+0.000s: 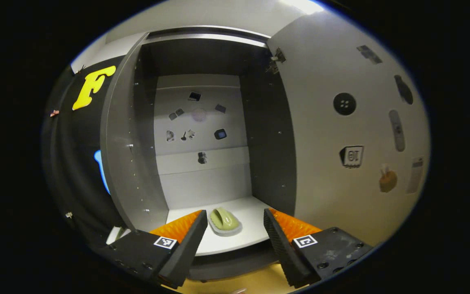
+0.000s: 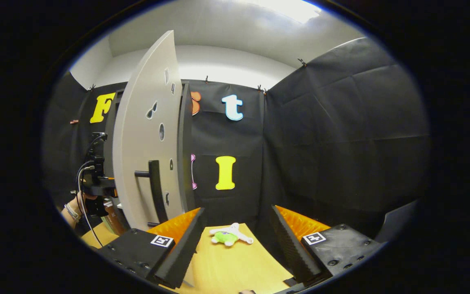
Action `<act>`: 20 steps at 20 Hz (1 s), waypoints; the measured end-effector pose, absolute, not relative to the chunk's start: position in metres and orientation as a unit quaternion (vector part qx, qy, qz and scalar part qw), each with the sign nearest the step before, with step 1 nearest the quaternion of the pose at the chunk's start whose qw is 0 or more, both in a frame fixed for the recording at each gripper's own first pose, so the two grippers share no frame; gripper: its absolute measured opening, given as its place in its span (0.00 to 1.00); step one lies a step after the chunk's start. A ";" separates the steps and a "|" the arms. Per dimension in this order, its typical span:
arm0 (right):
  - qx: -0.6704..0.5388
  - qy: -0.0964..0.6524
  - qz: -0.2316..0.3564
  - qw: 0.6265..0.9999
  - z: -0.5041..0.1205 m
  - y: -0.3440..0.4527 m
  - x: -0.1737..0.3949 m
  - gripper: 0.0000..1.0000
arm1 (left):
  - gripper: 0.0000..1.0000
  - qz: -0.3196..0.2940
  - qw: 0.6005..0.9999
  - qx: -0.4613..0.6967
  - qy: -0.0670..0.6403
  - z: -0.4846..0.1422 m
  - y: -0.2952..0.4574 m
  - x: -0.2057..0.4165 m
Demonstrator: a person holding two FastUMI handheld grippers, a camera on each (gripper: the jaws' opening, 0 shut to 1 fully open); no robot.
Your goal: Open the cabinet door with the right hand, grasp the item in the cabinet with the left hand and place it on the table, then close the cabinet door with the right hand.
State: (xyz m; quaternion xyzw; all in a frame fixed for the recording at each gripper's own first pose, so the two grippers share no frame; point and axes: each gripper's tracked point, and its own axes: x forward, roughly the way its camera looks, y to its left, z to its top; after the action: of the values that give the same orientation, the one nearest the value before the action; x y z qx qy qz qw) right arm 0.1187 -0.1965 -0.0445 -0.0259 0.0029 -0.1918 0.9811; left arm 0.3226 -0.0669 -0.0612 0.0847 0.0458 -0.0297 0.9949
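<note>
Lying near the front of the cabinet shelf (image 1: 243,241), the green item on its pale dish (image 1: 225,220) is framed by the wide-open, empty left gripper (image 1: 235,232); it could be pushed deeper by a careless approach. The right gripper (image 2: 235,241), likewise open and empty, is held beside the open door (image 2: 145,134).

left gripper view faces into the cabinet (image 1: 202,122) closely; right gripper view faces its door (image 2: 145,134).
</note>
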 end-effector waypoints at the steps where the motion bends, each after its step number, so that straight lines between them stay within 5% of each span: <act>1: -0.034 0.000 -0.202 0.979 -0.044 -0.206 0.121 0.99 | 0.88 -0.033 0.995 0.078 0.050 -0.065 -0.068 0.332; 10: -0.049 0.004 -0.259 0.965 -0.054 -0.285 0.160 0.99 | 0.82 -0.025 0.994 0.038 0.103 -0.108 -0.046 0.434; 20: -0.054 0.029 -0.258 0.964 -0.074 -0.291 0.193 0.94 | 0.77 -0.021 0.982 0.015 0.189 -0.157 -0.028 0.488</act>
State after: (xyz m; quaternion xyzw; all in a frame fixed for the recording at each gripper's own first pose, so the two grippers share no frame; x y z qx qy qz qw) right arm 0.1925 -0.2911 -0.0736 -0.0541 0.0286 -0.2576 0.9643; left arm 0.4884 -0.0280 -0.1566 0.0148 0.1892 -0.0207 0.9816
